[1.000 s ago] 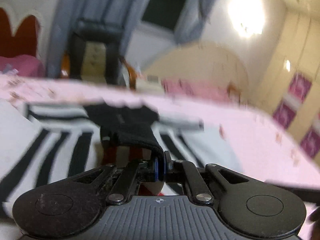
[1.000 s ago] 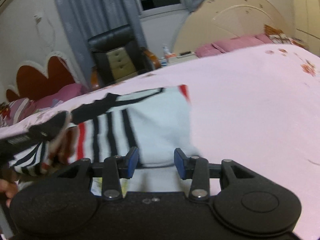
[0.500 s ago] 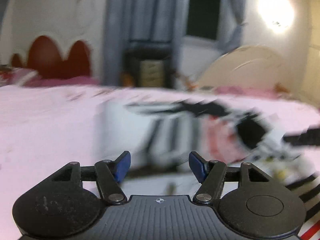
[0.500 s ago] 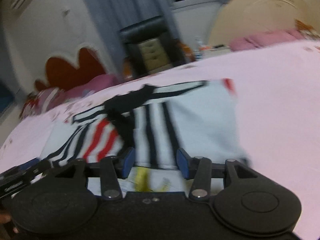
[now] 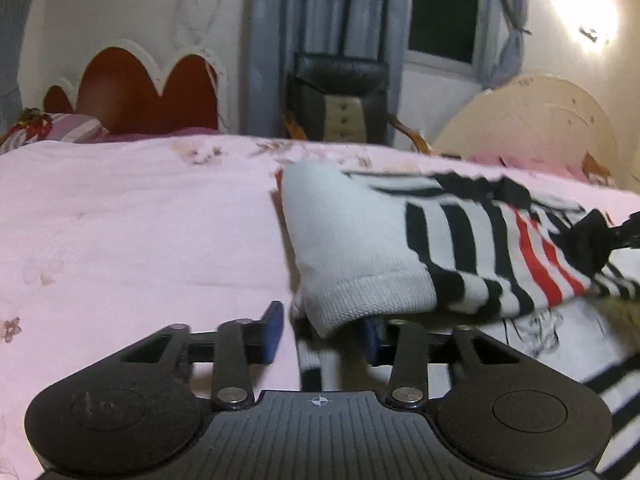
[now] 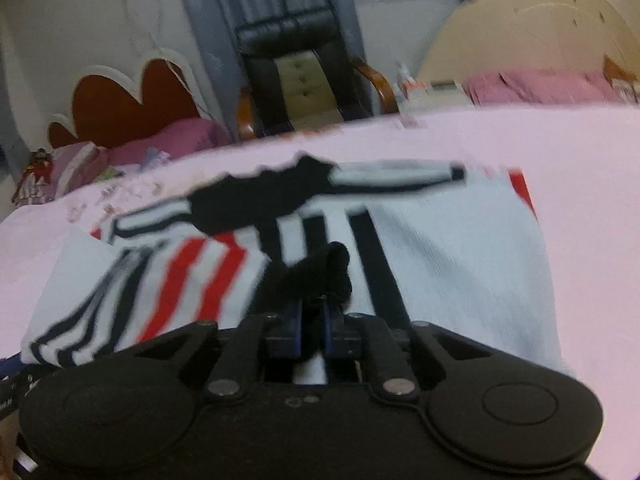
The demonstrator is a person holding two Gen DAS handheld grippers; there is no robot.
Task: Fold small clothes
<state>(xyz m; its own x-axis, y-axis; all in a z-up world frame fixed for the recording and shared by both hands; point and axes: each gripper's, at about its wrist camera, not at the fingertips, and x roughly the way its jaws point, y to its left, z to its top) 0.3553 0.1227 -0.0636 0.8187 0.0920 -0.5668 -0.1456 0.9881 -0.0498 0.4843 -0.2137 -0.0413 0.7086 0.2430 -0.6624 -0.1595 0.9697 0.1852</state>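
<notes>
While right gripper (image 6: 311, 330) pinches black tip (image 6: 320, 268), left gripper (image 5: 320, 330) closing, grey cuff (image 5: 372, 296) between unpressed pads: could slip.

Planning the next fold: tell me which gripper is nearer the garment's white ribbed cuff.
Left. The left gripper straddles the white ribbed cuff, jaws closing; the right gripper pinches black fabric elsewhere.

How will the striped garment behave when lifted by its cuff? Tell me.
Probably floppy: the striped garment already lies folded and draped over itself on the pink bedspread. Likely light, being thin knit. The ribbed cuff between the closing left gripper's jaws should grip well, not slip.
</notes>
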